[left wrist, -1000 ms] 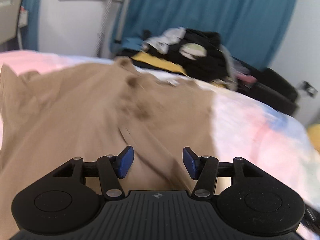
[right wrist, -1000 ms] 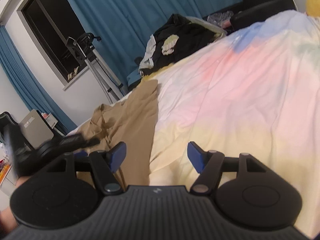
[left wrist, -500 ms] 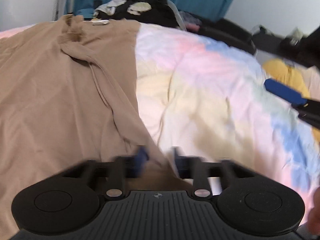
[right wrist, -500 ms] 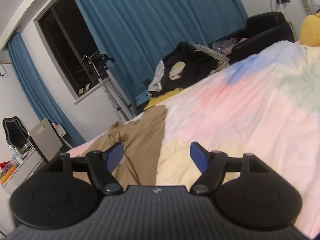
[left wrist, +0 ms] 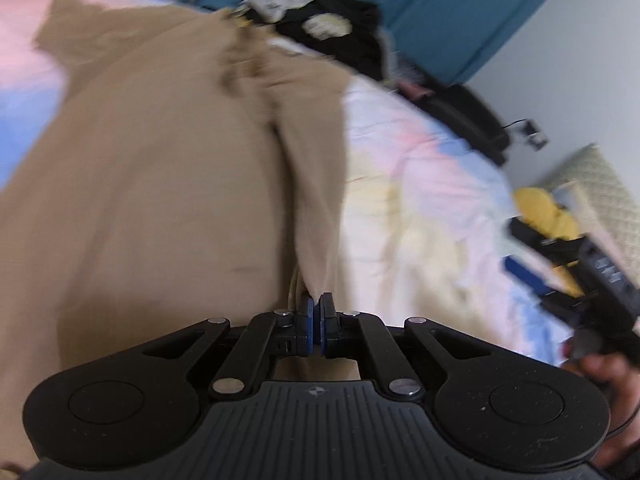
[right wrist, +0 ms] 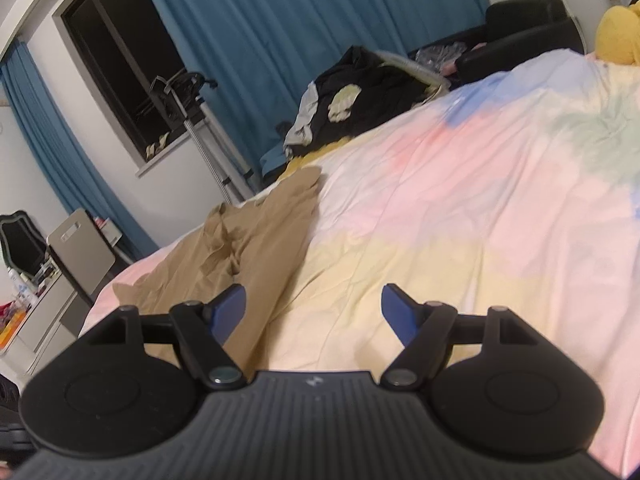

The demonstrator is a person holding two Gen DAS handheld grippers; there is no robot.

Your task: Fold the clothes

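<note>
We see the tan garment (left wrist: 160, 184) spread over the pastel bedcover (left wrist: 420, 184), filling the left and middle of the left wrist view. Our left gripper (left wrist: 316, 312) is clenched on it: the two blue pads are pressed together with a raised ridge of tan cloth pinched between them, and that ridge runs away from the tips toward the far end of the garment. From the right wrist view the same garment (right wrist: 256, 240) lies left of and beyond our right gripper (right wrist: 312, 312), whose fingers stand wide apart with nothing between them; its left blue pad (right wrist: 228, 312) overlaps the near edge of the cloth in the picture, though we cannot tell whether it touches. The right gripper (left wrist: 560, 264) also shows at the right edge of the left view, above the bedcover and well apart from the garment.

The left view is smeared by motion, so the garment's creases and far collar area are hard to read. Its near end is hidden behind both gripper bodies, and we cannot make out what kind of clothing it is.
</note>
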